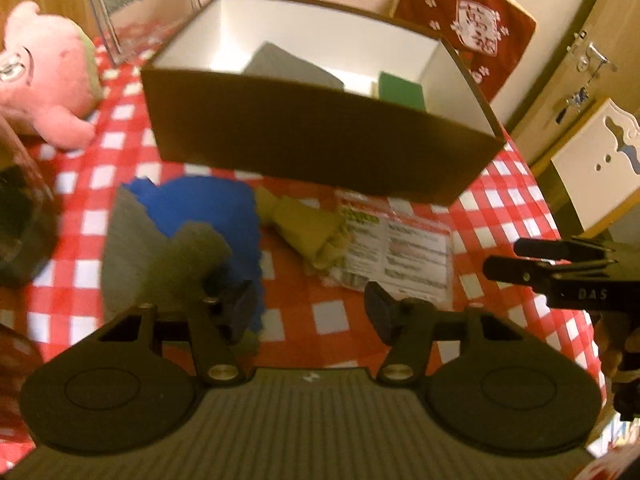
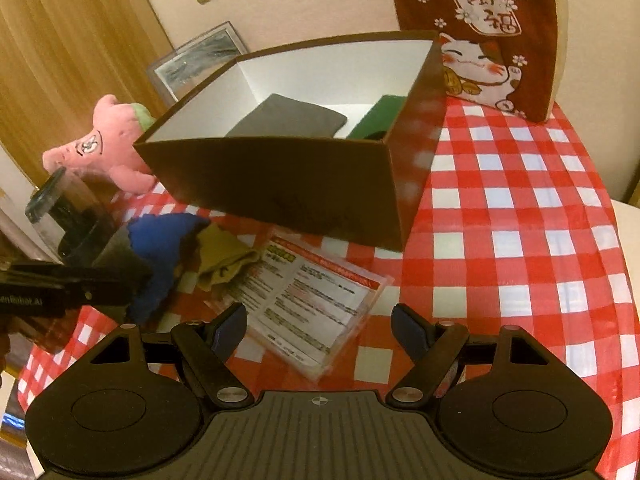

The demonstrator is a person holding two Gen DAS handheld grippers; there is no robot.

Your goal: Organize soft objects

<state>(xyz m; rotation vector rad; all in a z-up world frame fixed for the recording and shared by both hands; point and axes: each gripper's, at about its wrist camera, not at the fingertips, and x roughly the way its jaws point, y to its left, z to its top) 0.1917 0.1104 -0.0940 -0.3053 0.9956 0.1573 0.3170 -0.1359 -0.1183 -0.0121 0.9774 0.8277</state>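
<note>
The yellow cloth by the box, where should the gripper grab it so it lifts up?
Probably the bunched end of the yellow cloth, the part nearest the leaflet. The folds stand up off the tablecloth there, so fingers can close around them. Come from above: the blue cloth crowds one side and the box sits close behind.

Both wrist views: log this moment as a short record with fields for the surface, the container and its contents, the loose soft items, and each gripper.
surface: red-and-white checked tablecloth
container: open brown box, white inside
in box: folded grey cloth, green cloth
loose in front of box: blue cloth, grey cloth, olive cloth, printed packet
left of box: pink plush toy
behind box: red cat cushion
left gripper: open, empty
right gripper: open, empty
</note>
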